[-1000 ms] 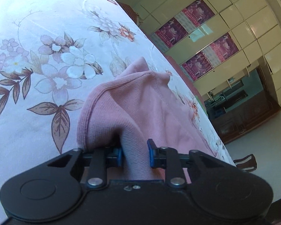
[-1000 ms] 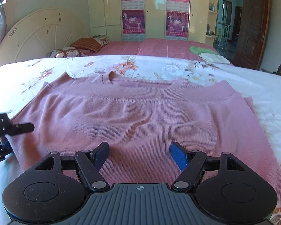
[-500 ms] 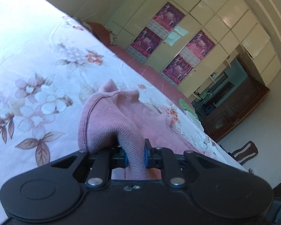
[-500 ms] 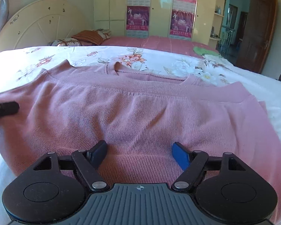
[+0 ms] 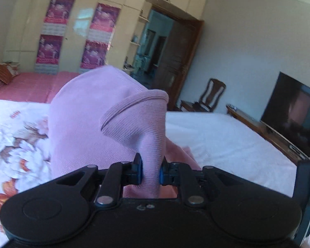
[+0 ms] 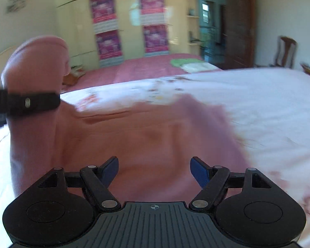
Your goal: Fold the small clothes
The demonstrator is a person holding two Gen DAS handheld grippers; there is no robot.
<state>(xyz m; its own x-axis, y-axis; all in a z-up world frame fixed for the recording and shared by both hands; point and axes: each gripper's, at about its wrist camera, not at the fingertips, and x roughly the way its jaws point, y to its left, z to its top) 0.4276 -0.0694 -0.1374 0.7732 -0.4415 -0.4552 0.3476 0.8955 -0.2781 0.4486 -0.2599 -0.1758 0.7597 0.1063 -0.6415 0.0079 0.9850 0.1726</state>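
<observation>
A pink knit sweater (image 6: 150,136) lies on a floral bedspread (image 6: 258,103). My left gripper (image 5: 150,170) is shut on a bunched edge of the pink sweater (image 5: 105,119) and holds it lifted above the bed. In the right wrist view the left gripper's finger (image 6: 31,103) shows at the far left with the raised fabric standing above it. My right gripper (image 6: 154,169) is open and empty, low over the sweater's near part.
A second bed with a red cover (image 6: 146,70) stands behind, with a green cloth (image 6: 181,62) on it. A wardrobe with pink posters (image 5: 76,37), a door (image 5: 175,62), a chair (image 5: 211,95) and a TV (image 5: 293,113) line the walls.
My left gripper has lifted the sweater's left edge and swung to the right. The right wrist view has shifted right and is blurred; the right gripper stays open.
</observation>
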